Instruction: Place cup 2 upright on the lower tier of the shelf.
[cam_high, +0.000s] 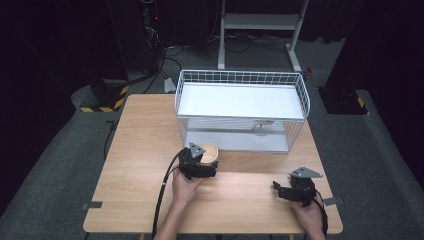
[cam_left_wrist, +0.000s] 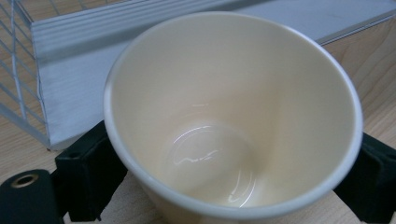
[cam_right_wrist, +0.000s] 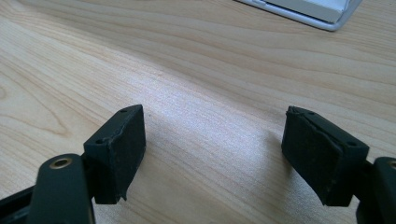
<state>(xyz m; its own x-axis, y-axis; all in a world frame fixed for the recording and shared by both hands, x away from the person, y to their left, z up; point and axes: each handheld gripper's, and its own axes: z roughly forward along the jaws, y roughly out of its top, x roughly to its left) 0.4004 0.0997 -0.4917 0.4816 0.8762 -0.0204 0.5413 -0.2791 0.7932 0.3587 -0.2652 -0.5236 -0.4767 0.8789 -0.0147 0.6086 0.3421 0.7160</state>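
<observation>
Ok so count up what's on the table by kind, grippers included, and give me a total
Cream cup, between the left gripper fingers: 1
White wire rack: 1
Clear glass, under the rack's shelf: 1
Black grippers, counting the right gripper: 2
Total: 5

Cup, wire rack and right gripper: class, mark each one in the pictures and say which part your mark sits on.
cup (cam_left_wrist: 219, 107): left gripper view, on its cream inner wall.
wire rack (cam_high: 240, 76): high view, on the top rim of its back wall.
right gripper (cam_right_wrist: 212, 154): right gripper view, midway between its two black pads.
</observation>
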